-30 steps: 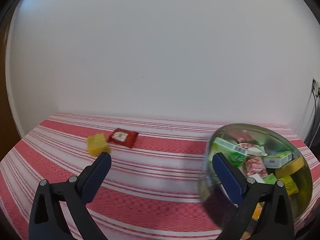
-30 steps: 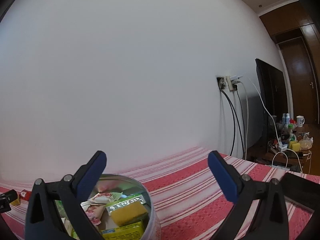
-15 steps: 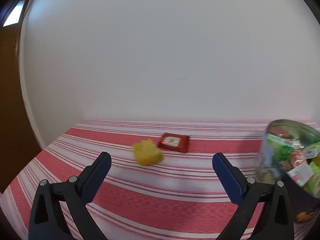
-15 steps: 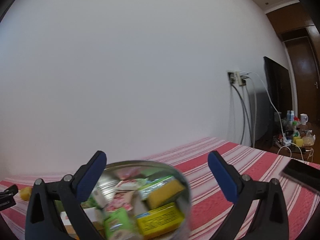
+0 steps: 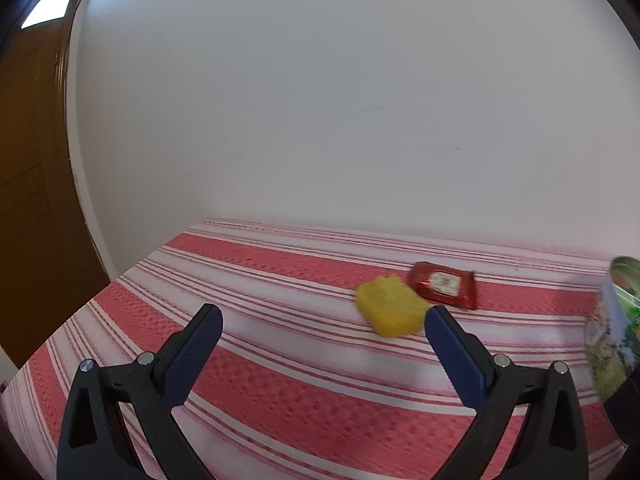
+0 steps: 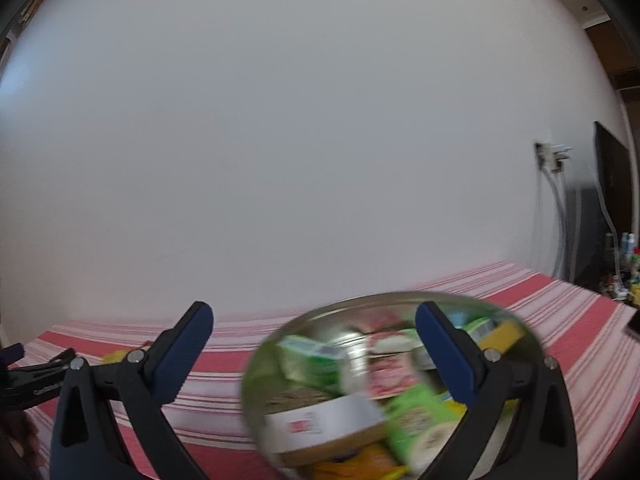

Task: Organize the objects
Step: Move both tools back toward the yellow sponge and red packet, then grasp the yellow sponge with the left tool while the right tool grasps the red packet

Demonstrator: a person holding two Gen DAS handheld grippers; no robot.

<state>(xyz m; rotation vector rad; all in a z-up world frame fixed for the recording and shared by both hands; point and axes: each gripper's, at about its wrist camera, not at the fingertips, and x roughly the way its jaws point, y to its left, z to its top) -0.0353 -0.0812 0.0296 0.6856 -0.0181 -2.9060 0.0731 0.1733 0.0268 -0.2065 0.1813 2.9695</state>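
A yellow sponge-like block and a red sachet lie on the red-and-white striped cloth. My left gripper is open and empty, short of the yellow block, which sits just by its right finger. A round metal tin holds several packets and boxes; its side shows at the right edge of the left wrist view. My right gripper is open and empty above the tin's left part. The left gripper shows at the left edge of the right wrist view.
A white wall runs behind the table. A brown door stands at the left. At the right are a wall socket with cables, a dark screen and a cluttered side table.
Both views have swung left. The yellow block and sachet now sit right of centre in the left wrist view; the tin has slid under the right gripper. Both grippers stay open.
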